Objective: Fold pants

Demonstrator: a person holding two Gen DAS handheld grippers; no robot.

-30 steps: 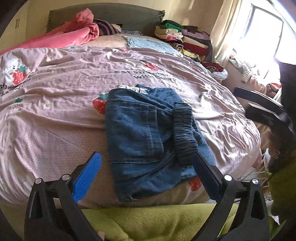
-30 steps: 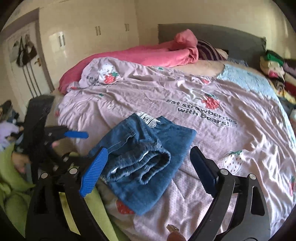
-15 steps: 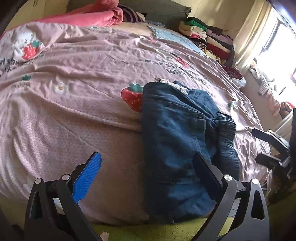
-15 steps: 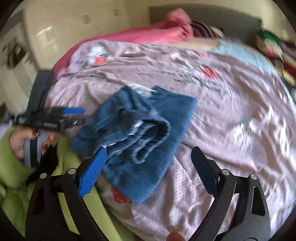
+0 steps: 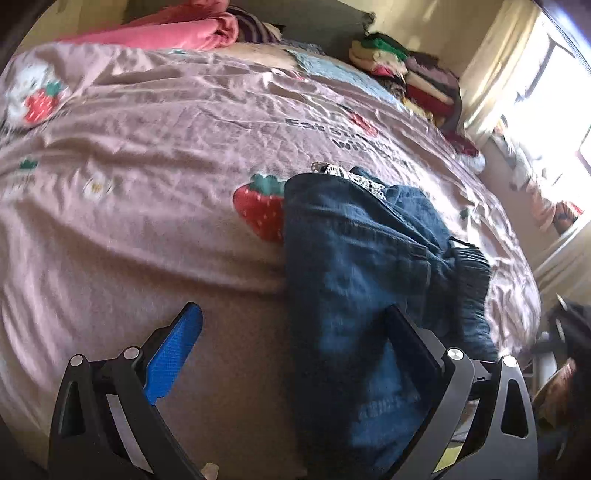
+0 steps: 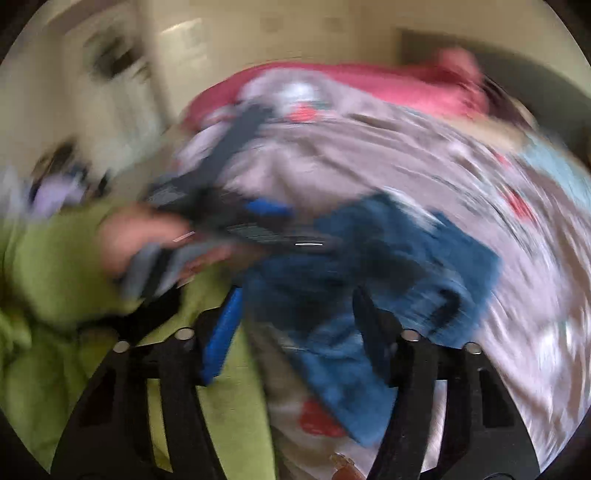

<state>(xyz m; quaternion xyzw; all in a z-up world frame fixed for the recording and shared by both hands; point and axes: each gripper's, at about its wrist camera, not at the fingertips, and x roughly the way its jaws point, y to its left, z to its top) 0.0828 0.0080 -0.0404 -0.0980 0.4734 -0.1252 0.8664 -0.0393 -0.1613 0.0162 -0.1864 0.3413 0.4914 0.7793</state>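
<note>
Folded blue denim pants [image 5: 354, 280] lie on the pink strawberry-print bedspread [image 5: 155, 177] near the bed's front edge. My left gripper [image 5: 291, 321] is open just above the bed, its right finger over the pants' left part. In the blurred right wrist view the pants [image 6: 388, 273] lie straight ahead. My right gripper [image 6: 295, 317] is open, narrower than before, with its fingers over the pants' near edge. The left gripper also shows there [image 6: 236, 218], held by a hand at the pants' left side.
A pink duvet [image 5: 177, 29] is bunched at the headboard. A stack of folded clothes [image 5: 406, 74] sits at the far right corner. A bright window [image 5: 554, 110] is on the right. The person's green sleeve [image 6: 55, 277] is at the left.
My left gripper has come down and forward to the left of the pants. My right gripper has moved quickly closer to the pants and its jaws have narrowed. The pants stay folded.
</note>
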